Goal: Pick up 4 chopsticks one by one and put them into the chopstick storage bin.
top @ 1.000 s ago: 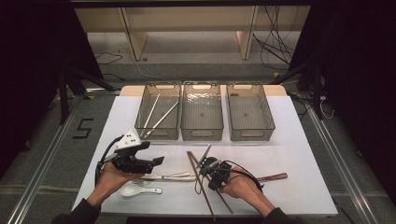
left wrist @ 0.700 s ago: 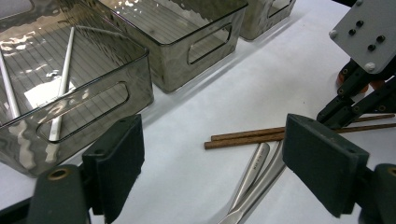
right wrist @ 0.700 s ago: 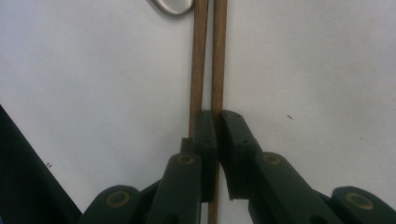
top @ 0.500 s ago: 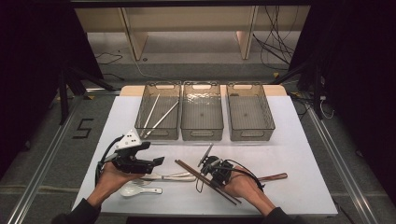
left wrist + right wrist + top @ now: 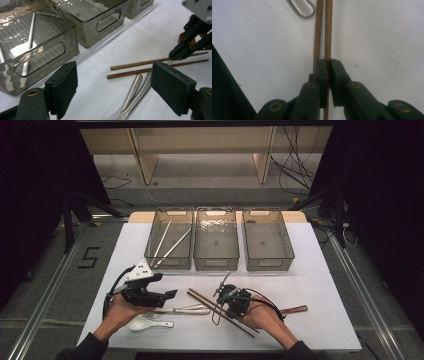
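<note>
**Chopsticks pinched by right tool; left tool released**

Chopsticks (image 5: 220, 312), brown wood, count two, lie side by side on the white table (image 5: 325, 285) at front centre. From the left: one white spoon (image 5: 142, 324) at the table's front edge; left tool (image 5: 170, 294) just above it, jaws spread wide, holding and touching nothing. Metal cutlery (image 5: 182, 309), count uncertain, lies between the two tools. Right tool (image 5: 328, 65) is clenched on one chopstick (image 5: 327, 30); the second chopstick (image 5: 318, 32) runs just beside its jaw, outside the grip. One wooden-handled utensil (image 5: 294, 309) lies right of that hand. Behind: three clear bins (image 5: 216, 239) in a row; the left bin (image 5: 170, 240) contains two pale sticks (image 5: 167, 242).
</note>
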A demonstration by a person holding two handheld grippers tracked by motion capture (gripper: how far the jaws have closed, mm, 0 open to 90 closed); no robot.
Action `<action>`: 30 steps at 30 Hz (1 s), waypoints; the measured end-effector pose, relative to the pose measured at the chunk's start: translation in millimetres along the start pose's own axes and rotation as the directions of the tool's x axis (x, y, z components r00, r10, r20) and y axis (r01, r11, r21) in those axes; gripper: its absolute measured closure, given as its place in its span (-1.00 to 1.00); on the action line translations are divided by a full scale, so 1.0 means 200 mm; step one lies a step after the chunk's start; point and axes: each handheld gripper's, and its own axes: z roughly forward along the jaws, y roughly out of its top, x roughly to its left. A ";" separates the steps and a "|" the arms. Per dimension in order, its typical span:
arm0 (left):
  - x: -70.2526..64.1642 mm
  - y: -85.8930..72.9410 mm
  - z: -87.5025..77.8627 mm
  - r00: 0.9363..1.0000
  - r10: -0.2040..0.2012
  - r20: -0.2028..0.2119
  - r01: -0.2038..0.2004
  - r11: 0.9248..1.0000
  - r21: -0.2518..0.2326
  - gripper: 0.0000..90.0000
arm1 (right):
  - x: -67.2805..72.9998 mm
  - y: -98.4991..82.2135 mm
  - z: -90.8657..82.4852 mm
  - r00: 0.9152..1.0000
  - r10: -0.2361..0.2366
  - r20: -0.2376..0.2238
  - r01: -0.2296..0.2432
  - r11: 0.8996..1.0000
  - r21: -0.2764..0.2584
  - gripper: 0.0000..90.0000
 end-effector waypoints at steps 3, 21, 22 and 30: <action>-0.01 0.00 0.02 1.000 0.013 0.023 -0.013 1.000 0.017 -0.53 | 0.00 0.00 -0.03 1.000 -0.013 0.000 0.013 1.000 -0.019 0.91; -0.15 0.07 0.17 0.961 0.237 0.140 -0.260 0.949 0.180 -0.49 | 0.10 0.00 -0.18 0.984 -0.180 -0.010 0.180 0.982 -0.052 0.91; -0.16 0.07 0.18 0.957 0.250 0.146 -0.275 0.943 0.187 -0.48 | 0.11 0.00 -0.18 0.983 -0.185 -0.008 0.184 0.981 -0.057 0.91; -0.21 0.08 0.23 0.914 0.328 0.238 -0.385 0.884 0.264 -0.33 | 0.15 -0.01 -0.19 0.969 -0.249 -0.014 0.248 0.968 -0.051 0.91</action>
